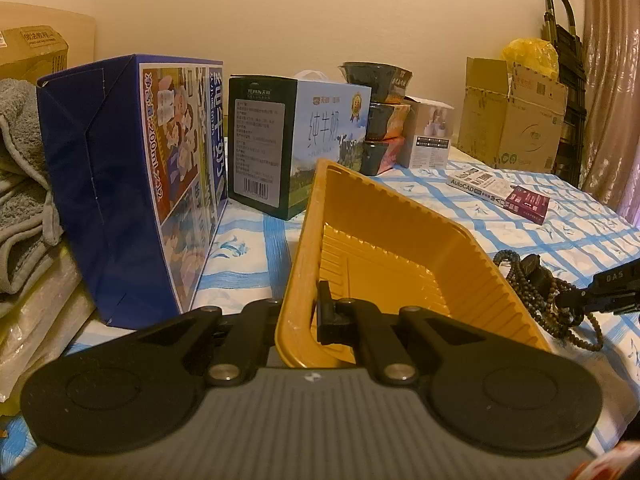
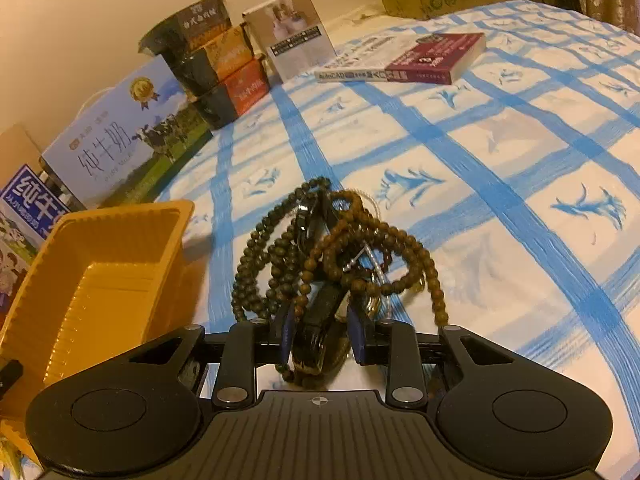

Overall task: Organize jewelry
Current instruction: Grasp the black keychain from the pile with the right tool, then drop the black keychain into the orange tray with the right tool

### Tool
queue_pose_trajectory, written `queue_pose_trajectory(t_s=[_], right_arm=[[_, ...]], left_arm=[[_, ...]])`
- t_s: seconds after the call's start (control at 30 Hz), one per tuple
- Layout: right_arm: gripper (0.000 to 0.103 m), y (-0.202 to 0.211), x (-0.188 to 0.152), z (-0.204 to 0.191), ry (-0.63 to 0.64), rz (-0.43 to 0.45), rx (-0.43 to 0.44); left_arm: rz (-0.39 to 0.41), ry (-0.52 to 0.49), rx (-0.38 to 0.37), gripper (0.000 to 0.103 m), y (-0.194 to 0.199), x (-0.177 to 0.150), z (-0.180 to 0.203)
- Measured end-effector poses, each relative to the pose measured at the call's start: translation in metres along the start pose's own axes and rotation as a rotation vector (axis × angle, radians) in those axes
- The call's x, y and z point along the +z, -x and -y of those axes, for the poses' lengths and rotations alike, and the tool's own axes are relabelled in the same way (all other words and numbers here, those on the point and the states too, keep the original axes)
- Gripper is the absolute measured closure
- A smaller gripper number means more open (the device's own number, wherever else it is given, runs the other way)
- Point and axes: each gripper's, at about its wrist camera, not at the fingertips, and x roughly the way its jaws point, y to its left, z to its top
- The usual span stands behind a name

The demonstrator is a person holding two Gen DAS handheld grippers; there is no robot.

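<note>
A yellow ribbed plastic tray (image 1: pixel 400 216) stands tilted on the blue-checked bedsheet. My left gripper (image 1: pixel 298 314) is shut on its near wall, one finger inside and one outside. Right of the tray lies a tangle of brown and dark bead strings (image 1: pixel 532 280) with a dark flat piece in it. In the right wrist view the bead tangle (image 2: pixel 340 240) lies straight ahead, the tray (image 2: pixel 120 216) to its left. My right gripper (image 2: pixel 322 332) is down on the tangle, its blue pads (image 2: pixel 286 332) against the sides of the dark flat piece (image 2: pixel 316 332). The right gripper (image 1: pixel 568 300) also shows at the left wrist view's right edge.
Milk cartons (image 1: pixel 132 184), (image 1: pixel 296 140) and stacked noodle bowls (image 1: pixel 380 120) line the wall behind the tray. Two books (image 2: pixel 404 64) lie further back on the sheet (image 2: pixel 500 168). Cardboard boxes (image 1: pixel 512 120) stand at the far right, folded towels (image 1: pixel 24 184) at the left.
</note>
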Motion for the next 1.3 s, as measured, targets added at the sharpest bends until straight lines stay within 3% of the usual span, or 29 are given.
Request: queue_pose_trajectory(t_s=[0.1,0.4,0.6,0.87,1.1,1.17,1.27,1.3], right_arm=[[0.088,0.007,0.002,-0.006,0.049,0.012,0.002],[0.088,0.051,-0.012,-0.039,0.197,0.003,0.065],[0.088,0.069,-0.014,-0.091,0.344,0.054,0.183],[0.088,0.035,-0.047,-0.173,0.582,-0.011,0.352],[0.088,-0.003,-0.082,-0.206,0.71,-0.082,0.358],[0.083,-0.005,-0.083,-0.206,0.711,-0.085,0.358],[0.058,-0.001,-0.079,-0.202,0.68,-0.09,0.387],[0.057,0.003,-0.076,-0.2,0.668,-0.082,0.393]], left_arm=[[-0.002,0.001,-0.002,0.099,0.0,0.0,-0.001],[0.0,0.01,-0.012,0.099,0.0,0.0,-0.003],[-0.006,0.008,-0.015,0.099,0.001,0.001,-0.003],[-0.019,0.019,-0.011,0.099,0.001,0.002,-0.003],[-0.039,0.025,-0.008,0.099,0.0,0.0,-0.005],[-0.05,0.031,0.0,0.099,-0.001,-0.002,-0.007],[-0.06,0.028,0.0,0.099,-0.001,-0.003,-0.009],[-0.06,0.023,0.003,0.099,-0.001,-0.003,-0.008]])
